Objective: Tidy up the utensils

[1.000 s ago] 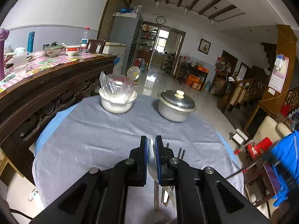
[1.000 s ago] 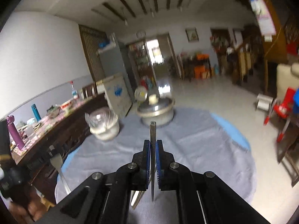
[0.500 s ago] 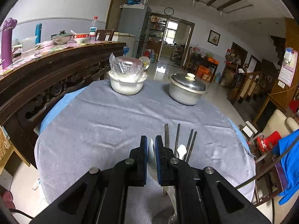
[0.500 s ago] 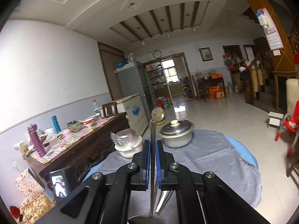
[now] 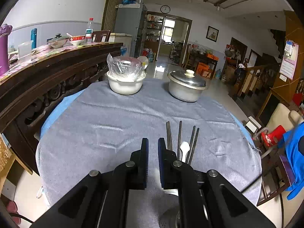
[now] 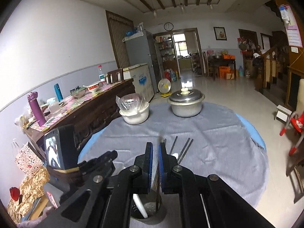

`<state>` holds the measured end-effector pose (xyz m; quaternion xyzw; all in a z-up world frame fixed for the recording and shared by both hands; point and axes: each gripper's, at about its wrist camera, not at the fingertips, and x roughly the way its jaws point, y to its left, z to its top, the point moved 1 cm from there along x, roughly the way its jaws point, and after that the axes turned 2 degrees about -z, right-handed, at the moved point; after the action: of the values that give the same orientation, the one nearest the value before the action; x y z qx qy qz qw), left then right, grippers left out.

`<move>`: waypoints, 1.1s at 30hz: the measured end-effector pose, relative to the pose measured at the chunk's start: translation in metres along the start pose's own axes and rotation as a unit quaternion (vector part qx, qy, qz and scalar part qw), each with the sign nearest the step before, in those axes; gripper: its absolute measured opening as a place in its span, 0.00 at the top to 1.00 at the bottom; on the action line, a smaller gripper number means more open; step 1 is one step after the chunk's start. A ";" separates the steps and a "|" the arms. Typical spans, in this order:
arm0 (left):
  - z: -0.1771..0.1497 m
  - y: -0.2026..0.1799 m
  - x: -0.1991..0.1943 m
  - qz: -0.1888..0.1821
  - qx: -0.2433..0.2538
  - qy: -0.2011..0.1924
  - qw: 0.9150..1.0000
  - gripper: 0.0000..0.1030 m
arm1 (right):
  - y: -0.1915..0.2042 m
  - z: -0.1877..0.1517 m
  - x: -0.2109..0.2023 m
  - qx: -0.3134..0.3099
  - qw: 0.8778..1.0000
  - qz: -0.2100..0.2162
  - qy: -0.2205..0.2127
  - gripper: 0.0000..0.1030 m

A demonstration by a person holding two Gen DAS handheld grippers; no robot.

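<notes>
Left gripper [image 5: 152, 148] fingers slightly apart, nothing between them. Right gripper [image 6: 155, 152] fingers also slightly apart, empty; thin blurred utensil streak just past tips, identity unclear. Dark chopsticks [image 5: 193, 140] and white spoon [image 5: 184, 149] lie on grey-clothed surface [image 5: 106, 125], just right of left fingers. Metal holder [image 6: 150, 211] below right fingers, white spoon inside. Bowl [image 5: 125, 84] and lidded pot [image 5: 185, 89] far ahead.

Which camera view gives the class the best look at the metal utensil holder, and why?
The right wrist view: the metal utensil holder sits below the right gripper, showing its perforated wall with a white spoon and a chopstick standing inside. The left wrist view catches only a dark sliver of it between the gripper's arms.
</notes>
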<state>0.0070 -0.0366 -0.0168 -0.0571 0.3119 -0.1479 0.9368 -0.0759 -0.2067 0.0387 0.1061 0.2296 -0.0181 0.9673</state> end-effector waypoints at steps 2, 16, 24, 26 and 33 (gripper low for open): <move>0.004 0.006 -0.005 0.000 -0.007 -0.008 1.000 0.92 | -0.009 0.000 -0.004 0.018 1.000 -0.004 -0.015 0.76; 0.006 0.055 0.039 0.015 -0.057 0.073 0.996 0.62 | -0.071 -0.007 0.005 0.115 0.992 -0.042 -0.009 0.76; -0.038 0.078 0.126 -0.045 -0.155 0.255 0.953 0.62 | -0.087 -0.022 0.022 0.140 0.989 -0.046 0.023 0.76; -0.045 0.078 0.138 -0.056 -0.175 0.274 0.944 0.62 | -0.092 -0.027 0.028 0.145 0.988 -0.046 0.033 0.76; -0.038 0.053 0.161 -0.040 -0.166 0.267 0.948 0.62 | -0.104 -0.035 0.041 0.156 0.986 -0.044 0.049 0.76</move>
<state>0.1194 -0.0375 -0.1488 -0.1829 0.5683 -0.1409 0.7898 -0.0634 -0.3001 -0.0303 0.2457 0.2752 -0.0914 0.9250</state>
